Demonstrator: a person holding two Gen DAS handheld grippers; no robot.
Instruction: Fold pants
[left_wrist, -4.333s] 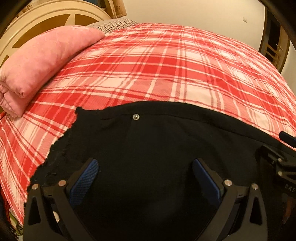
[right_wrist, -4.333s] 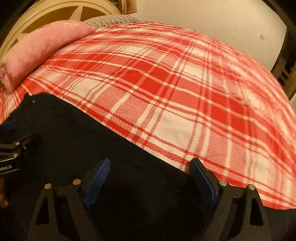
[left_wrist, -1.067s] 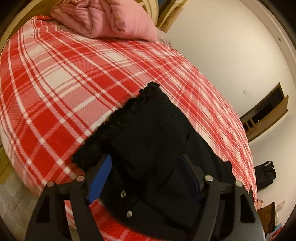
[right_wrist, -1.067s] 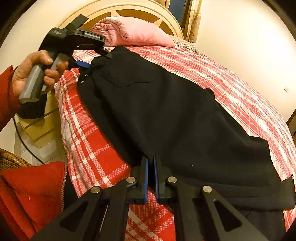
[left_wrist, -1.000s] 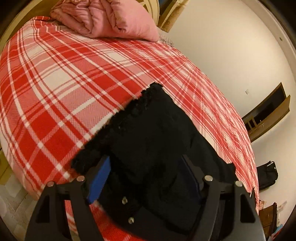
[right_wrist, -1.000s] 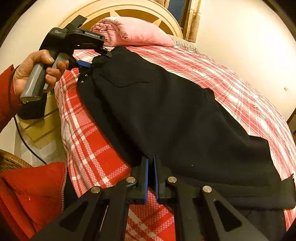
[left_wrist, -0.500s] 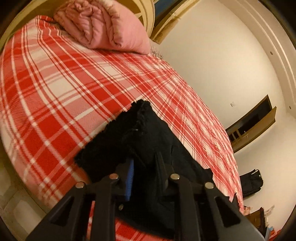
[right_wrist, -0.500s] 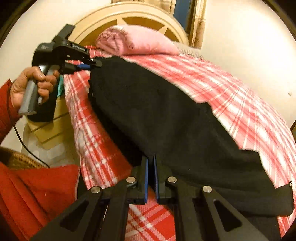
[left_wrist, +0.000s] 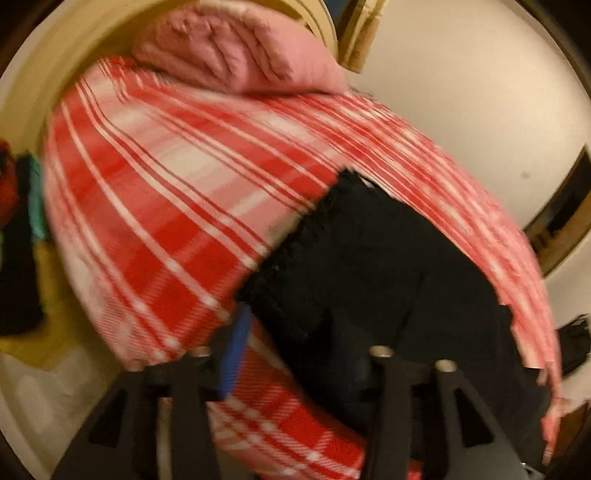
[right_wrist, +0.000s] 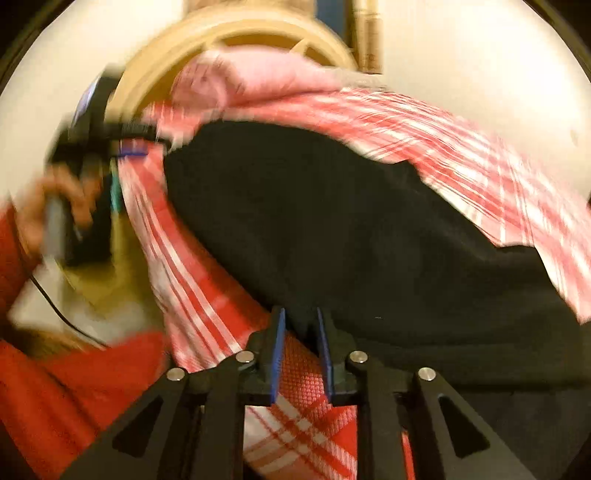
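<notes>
Black pants (left_wrist: 369, 266) lie folded along the near side of a bed with a red plaid sheet (left_wrist: 155, 206). My left gripper (left_wrist: 303, 350) hovers over their frayed end. Its jaws are opening: the blue left pad (left_wrist: 232, 354) stands over the sheet, clear of the cloth, and the pants' corner lies loose between the fingers. In the right wrist view the pants (right_wrist: 332, 229) stretch away from my right gripper (right_wrist: 300, 332). Its jaws are also opening, with the pants' near edge just at the fingertips and unpinched. The left gripper (right_wrist: 122, 144) appears there too, blurred, in a person's hand (right_wrist: 55, 214).
A pink folded blanket (left_wrist: 236, 55) lies against the cream headboard (right_wrist: 236, 40) at the far end. A red cushion (right_wrist: 74, 387) sits low beside the bed. A dark bag (left_wrist: 576, 343) rests on the floor beyond the bed, under a wooden frame (left_wrist: 561, 221).
Half a second ago both grippers were shut on the pants' edge. Both now have parted jaws and have drawn back a little from the cloth. Both views are blurred by motion.
</notes>
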